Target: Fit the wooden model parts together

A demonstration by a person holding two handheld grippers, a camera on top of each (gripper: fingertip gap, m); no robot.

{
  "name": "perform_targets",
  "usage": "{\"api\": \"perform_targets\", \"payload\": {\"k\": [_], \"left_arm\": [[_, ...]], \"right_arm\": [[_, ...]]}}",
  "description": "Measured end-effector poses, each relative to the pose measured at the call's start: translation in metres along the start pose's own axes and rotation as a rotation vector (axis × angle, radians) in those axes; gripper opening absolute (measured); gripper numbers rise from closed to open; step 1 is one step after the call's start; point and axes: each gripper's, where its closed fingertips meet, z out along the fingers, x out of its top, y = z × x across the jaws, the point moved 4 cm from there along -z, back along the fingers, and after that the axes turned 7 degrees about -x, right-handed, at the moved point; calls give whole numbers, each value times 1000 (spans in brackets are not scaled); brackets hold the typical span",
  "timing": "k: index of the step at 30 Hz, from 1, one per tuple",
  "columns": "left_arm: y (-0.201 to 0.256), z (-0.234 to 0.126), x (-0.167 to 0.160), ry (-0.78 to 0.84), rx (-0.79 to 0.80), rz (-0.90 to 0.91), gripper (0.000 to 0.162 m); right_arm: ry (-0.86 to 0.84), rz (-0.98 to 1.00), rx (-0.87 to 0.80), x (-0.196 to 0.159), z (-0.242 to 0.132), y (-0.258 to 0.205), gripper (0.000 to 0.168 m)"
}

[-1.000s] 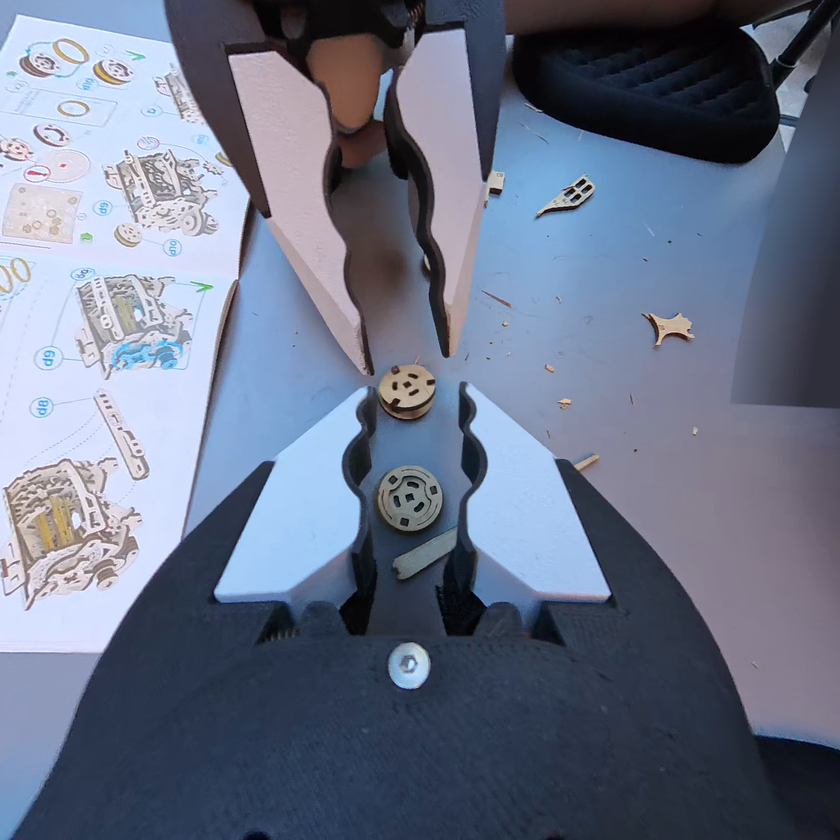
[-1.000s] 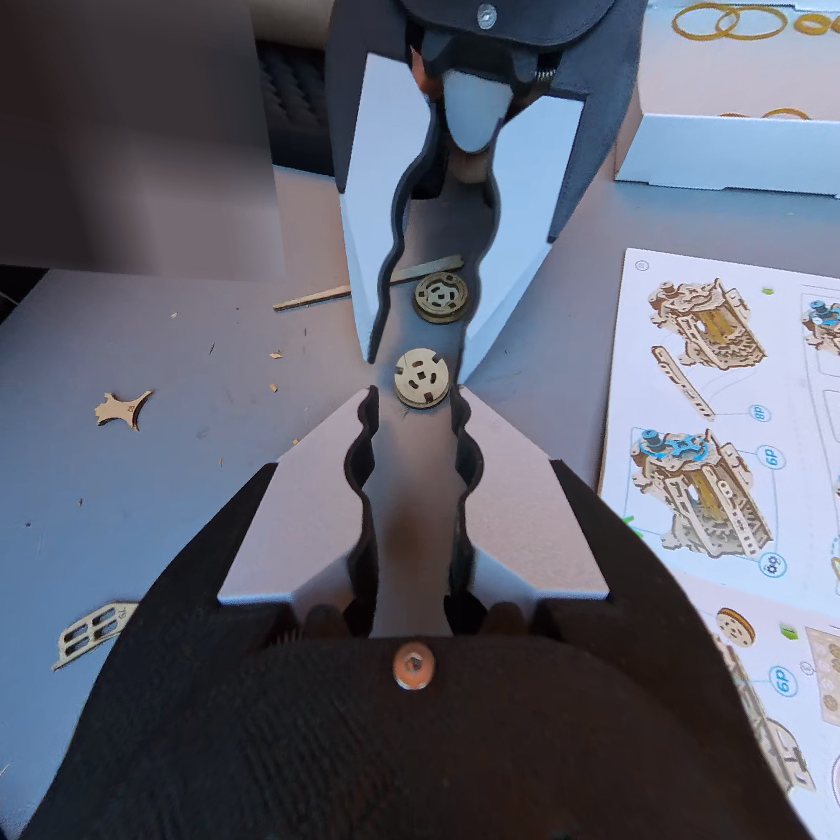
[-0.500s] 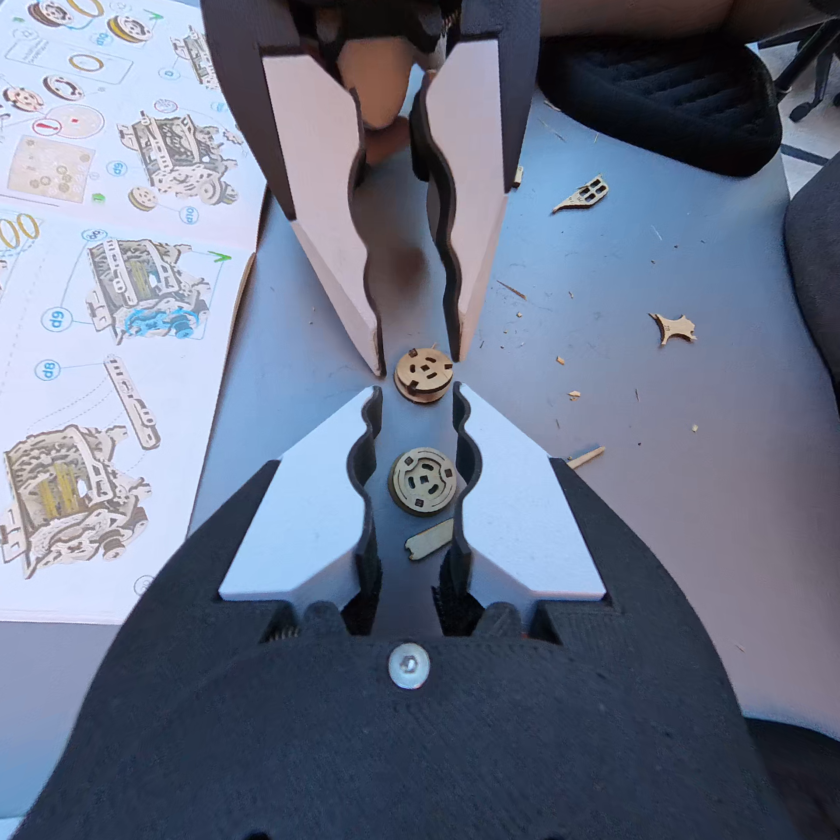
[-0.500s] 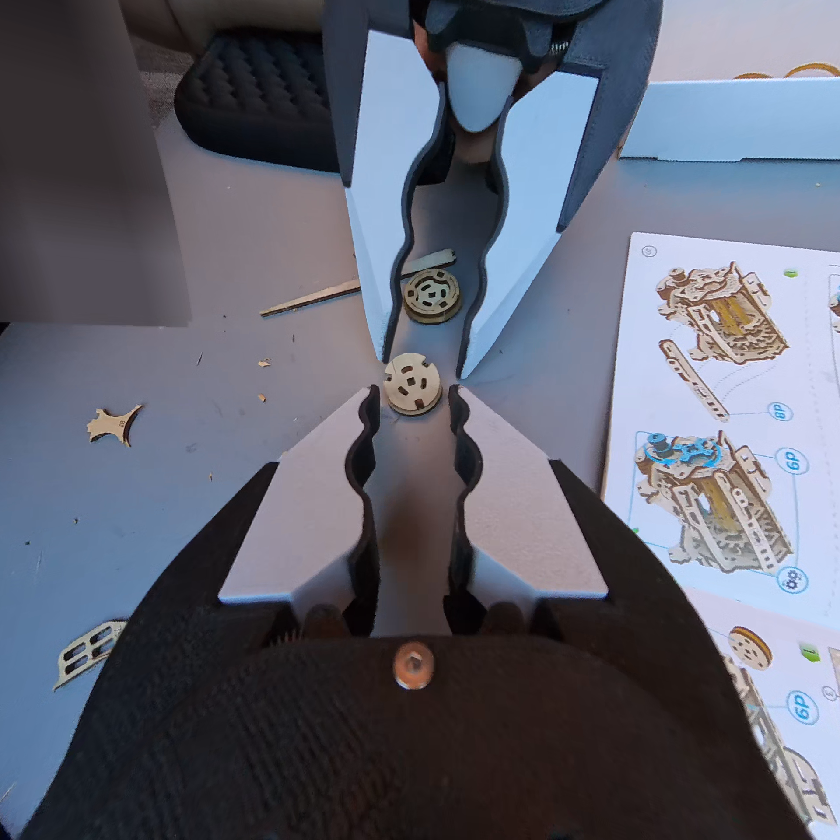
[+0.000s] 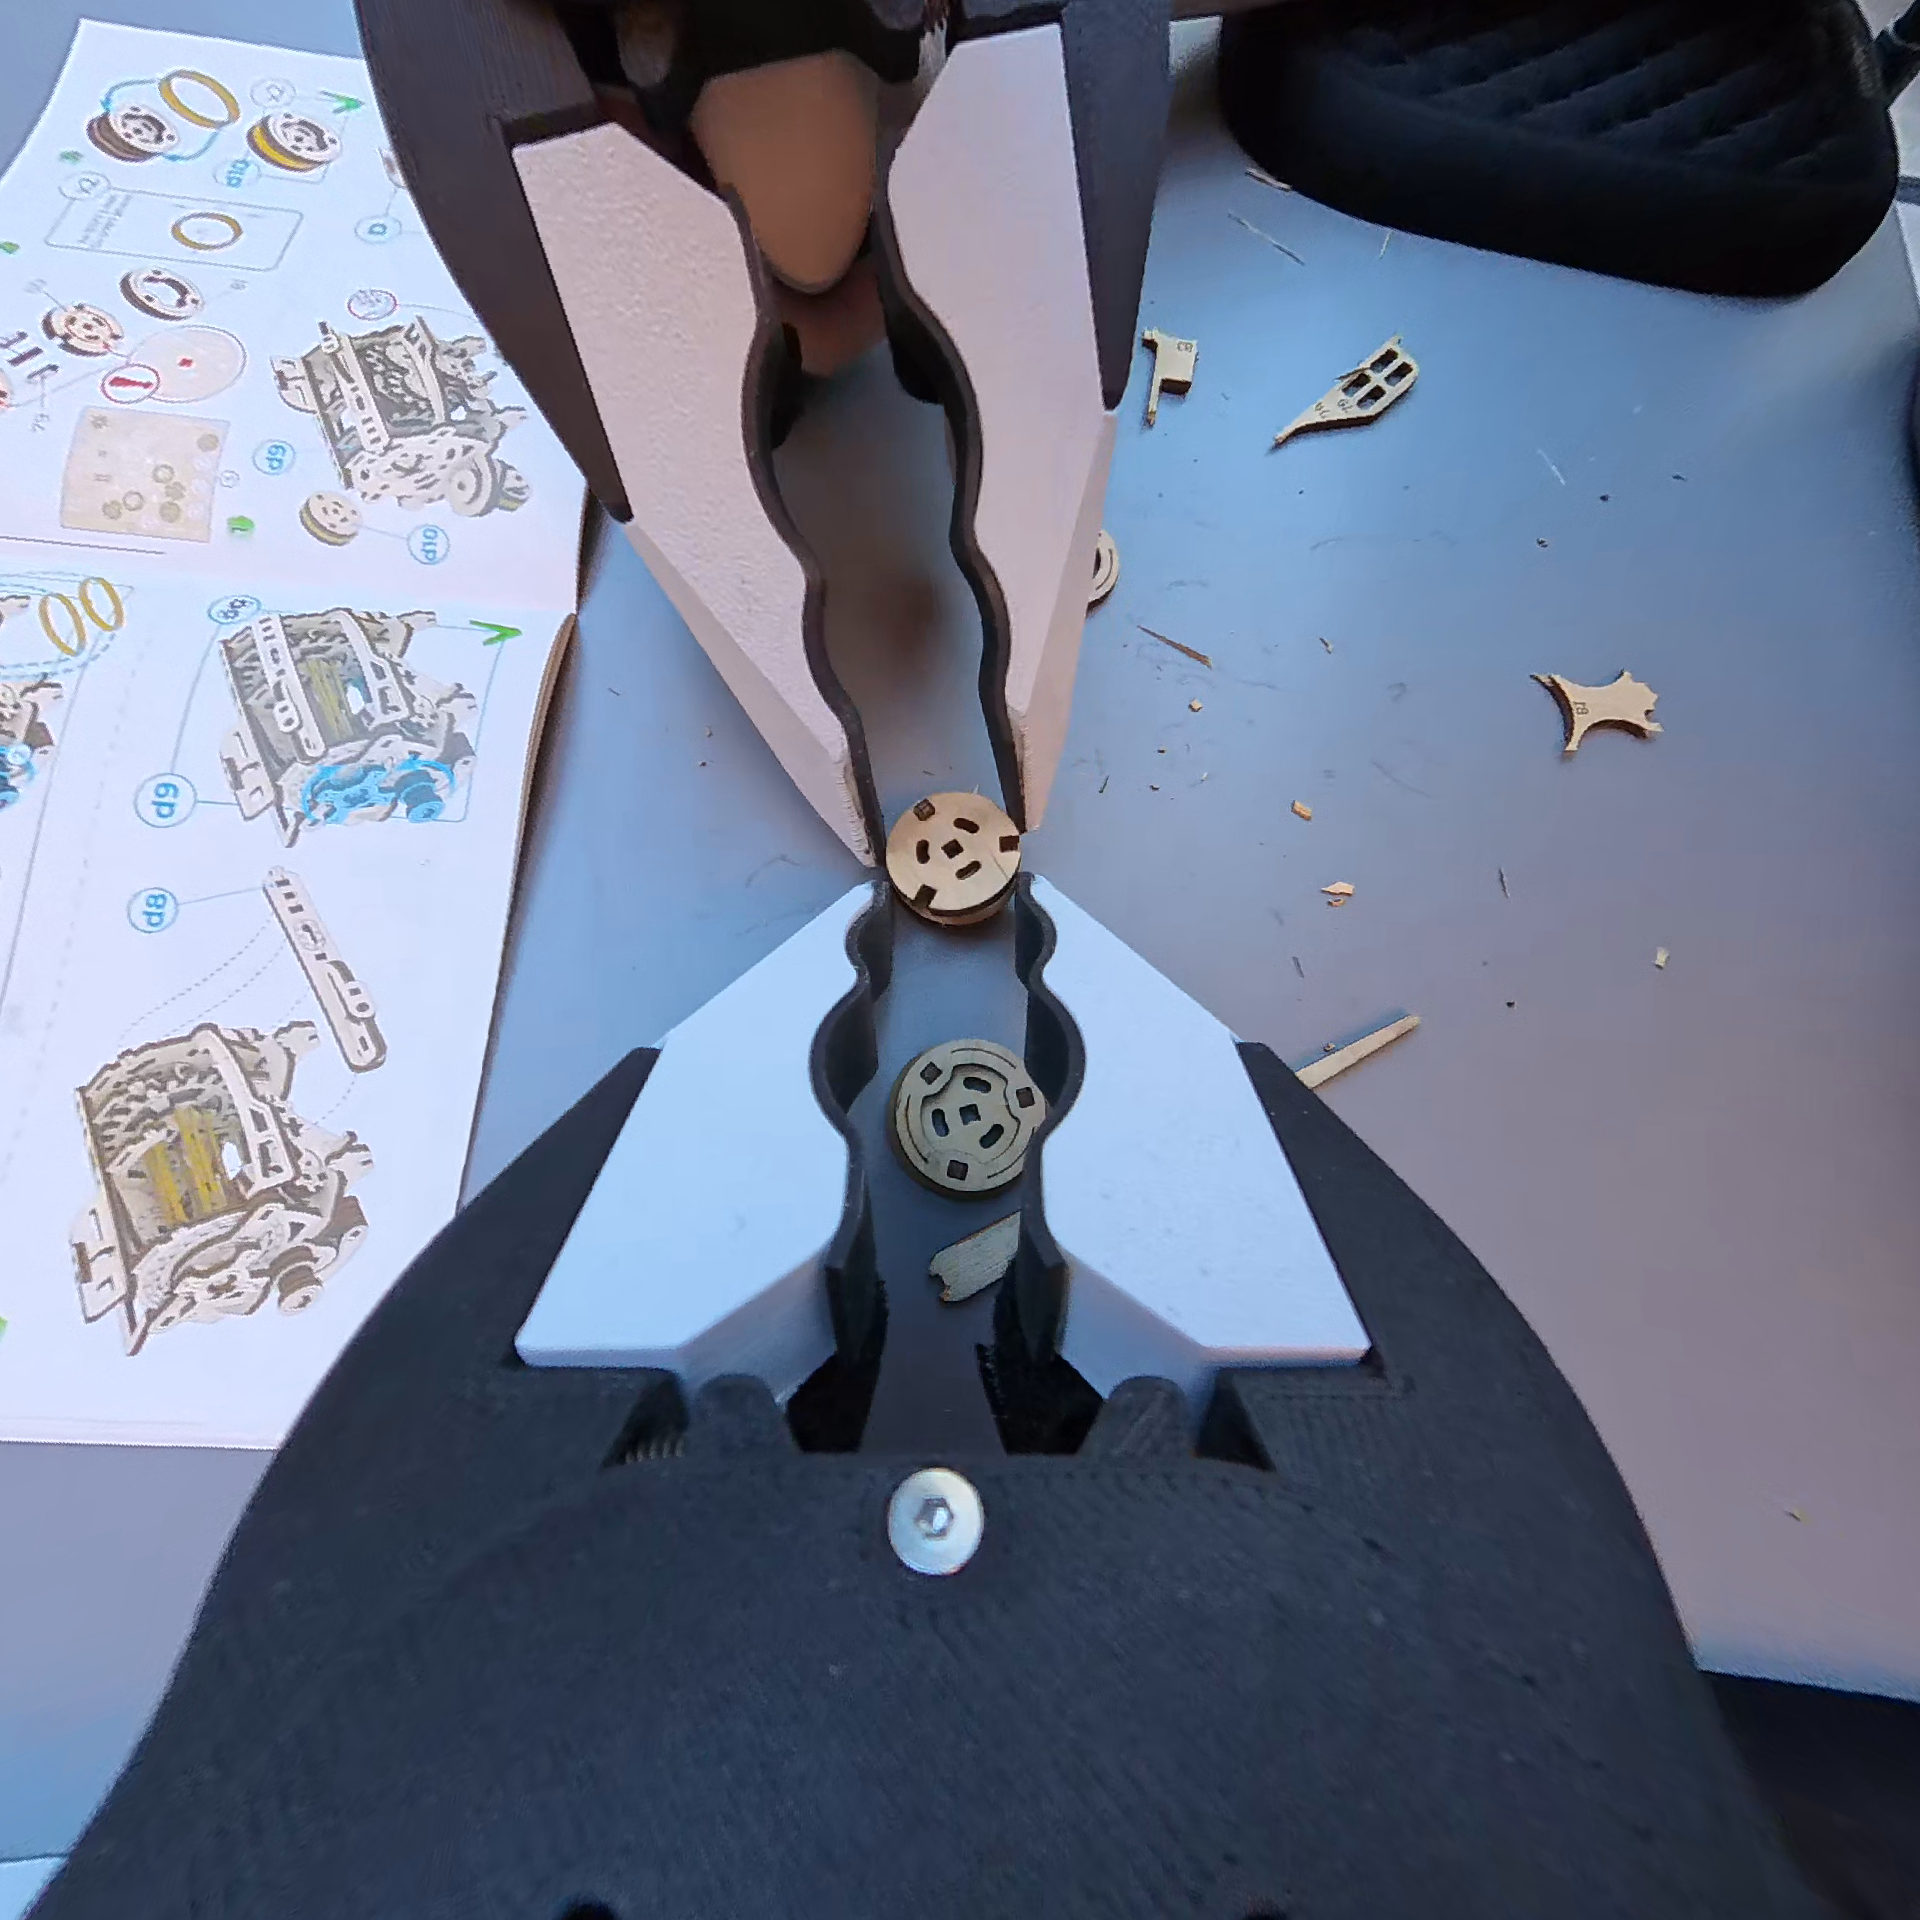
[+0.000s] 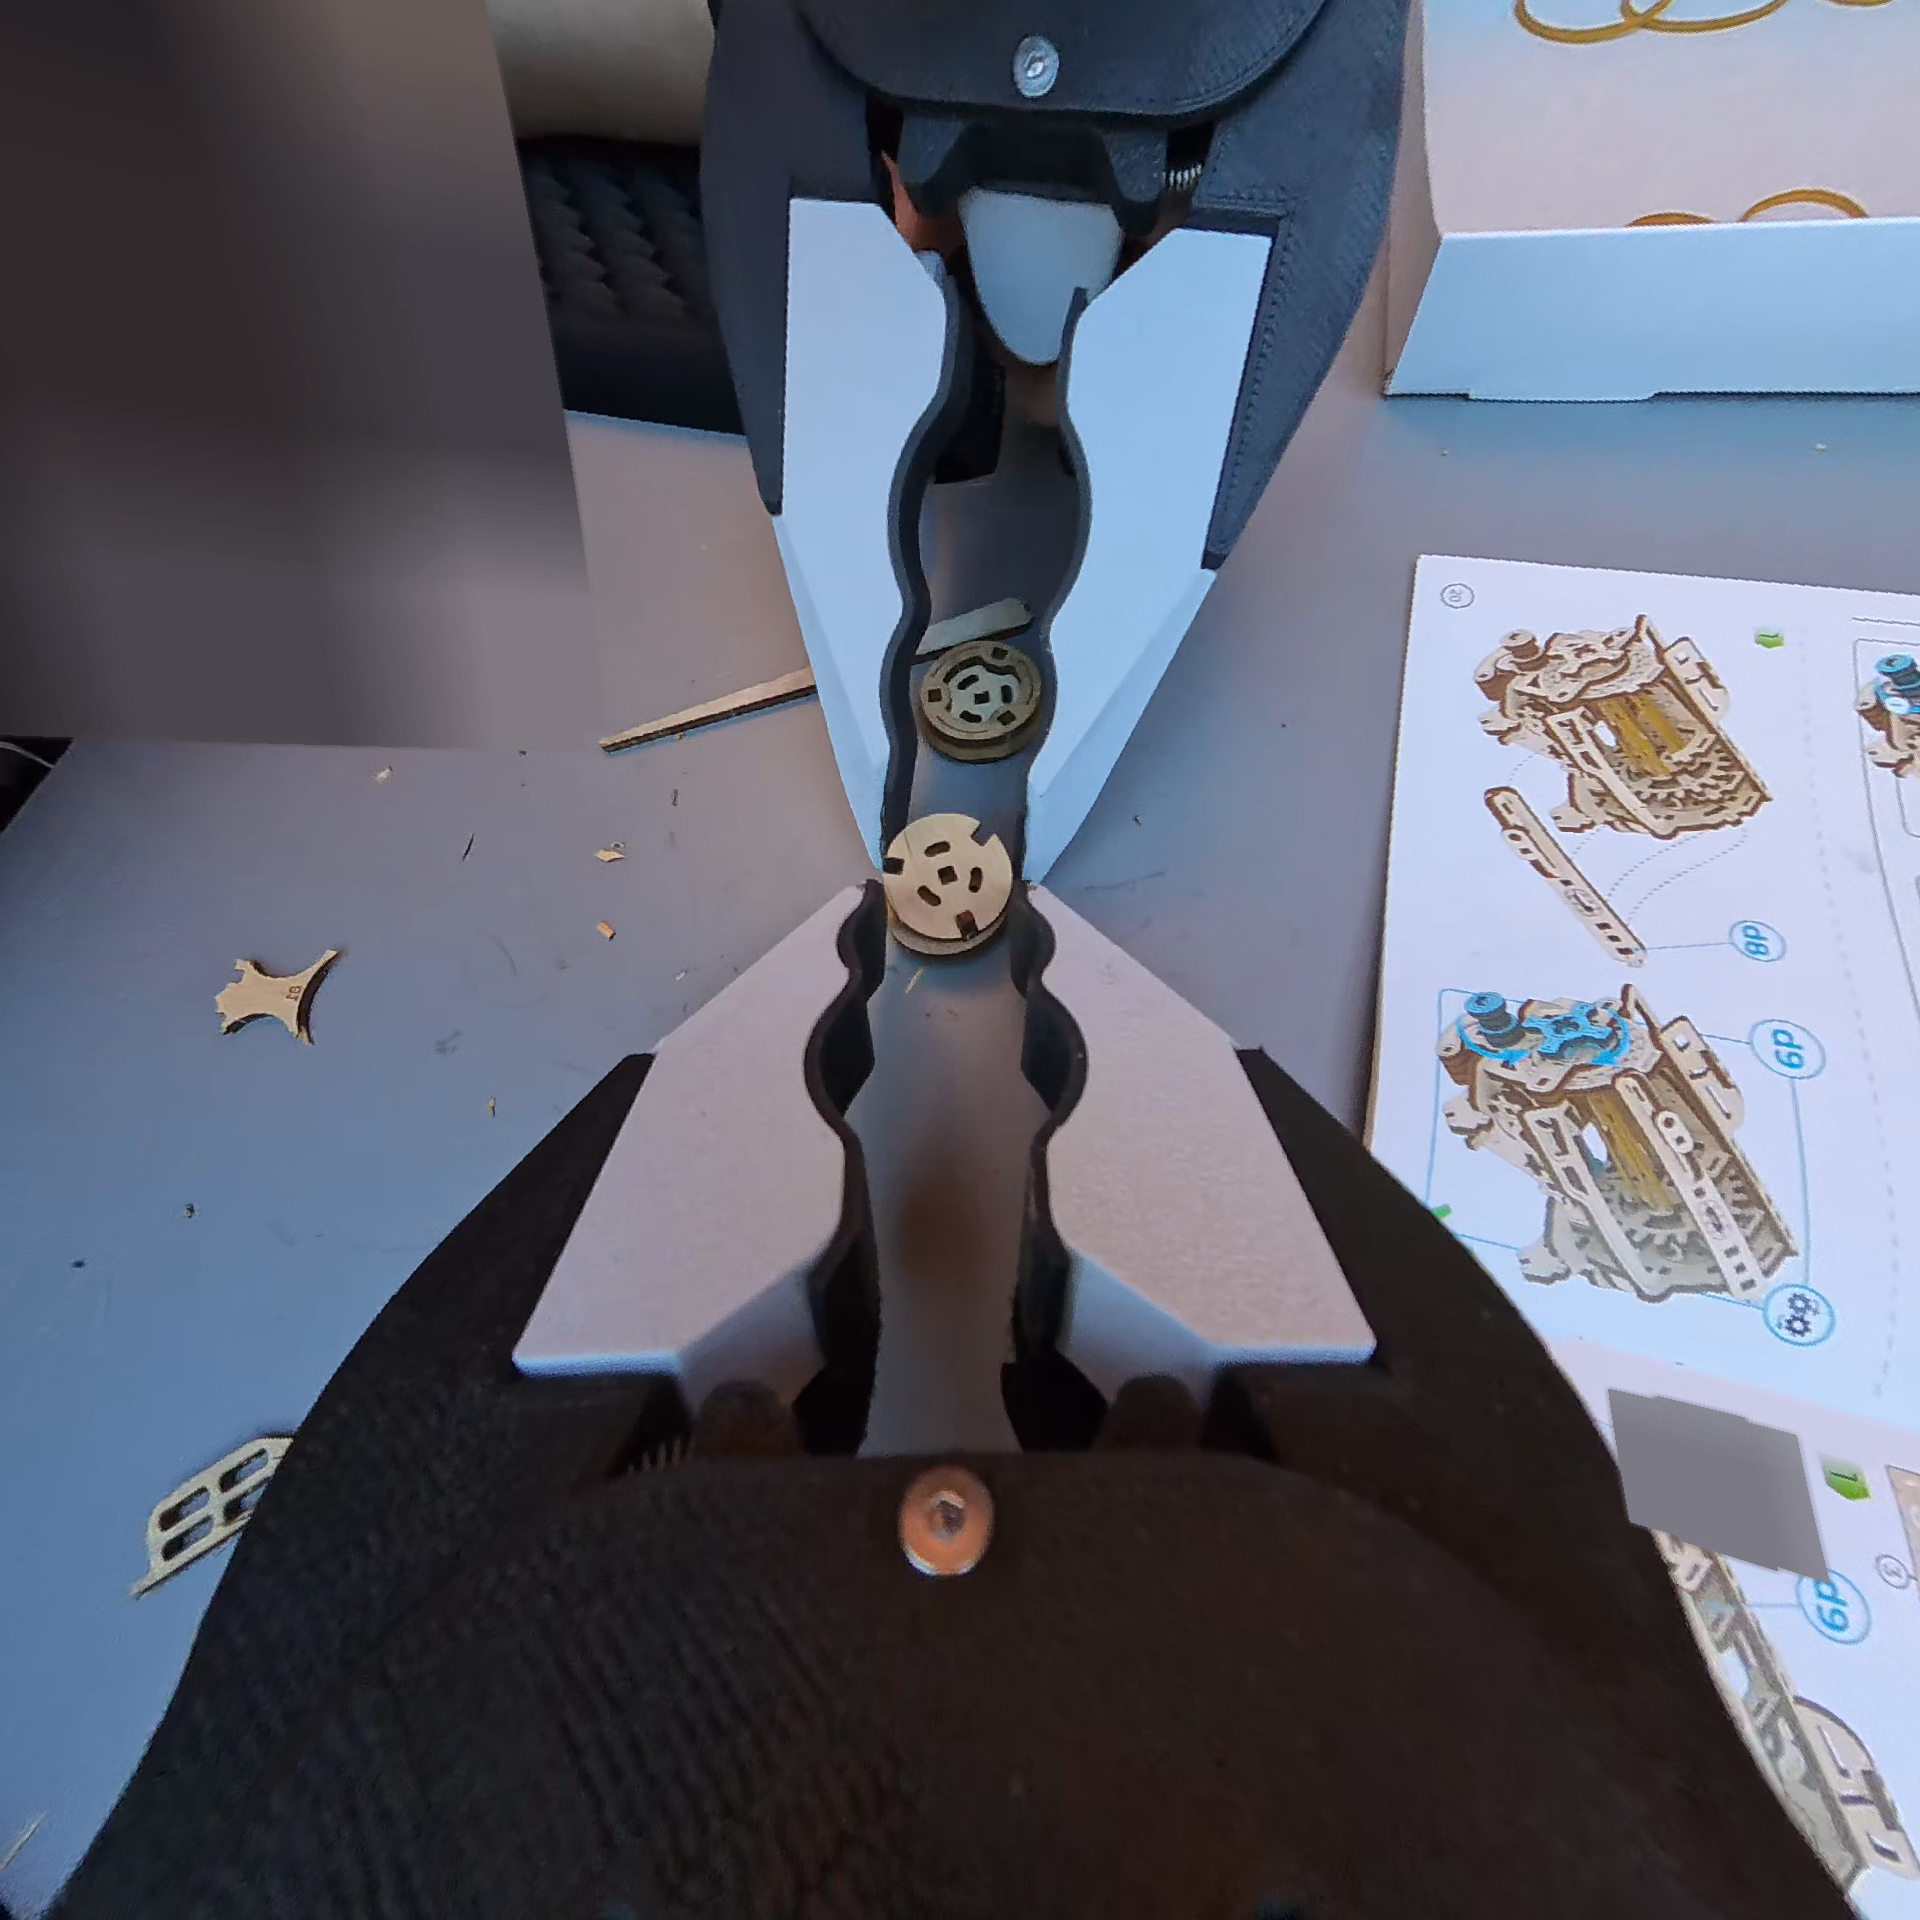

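Both grippers meet tip to tip over the grey table [image 5: 1558, 1195]. Left gripper [image 5: 954, 902] and right gripper [image 6: 948, 904] each stand parted, tips flanking the slotted wooden disc [image 5: 955, 855] lying flat mid-table; whether they press it, unclear. A ringed wooden disc [image 5: 968, 1120] lies between the left fingers. Instruction sheet [image 5: 208, 727] along the table's edge.
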Motion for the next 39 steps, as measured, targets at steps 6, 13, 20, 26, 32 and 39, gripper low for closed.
{"api": "perform_targets", "payload": {"k": [6,13,20,26,32,39], "left_arm": [[0,1,0,2,-1,1,21],[0,1,0,0,12,5,18],[2,0,1,24,-48,-54,28],[-2,-3,5,76,-70,-129,31],[-4,1,3,56,-55,-130,22],[-3,-2,3,58,-52,-108,25]], "right_arm": [[18,36,21,1,-2,1,22],[3,169,79,-2,-5,4,21],[-42,93,18,-7,-5,3,21],[-33,76,10,-7,-3,3,21],[-34,90,28,-7,-3,3,21],[-34,47,30,-7,-3,1,22]]}}
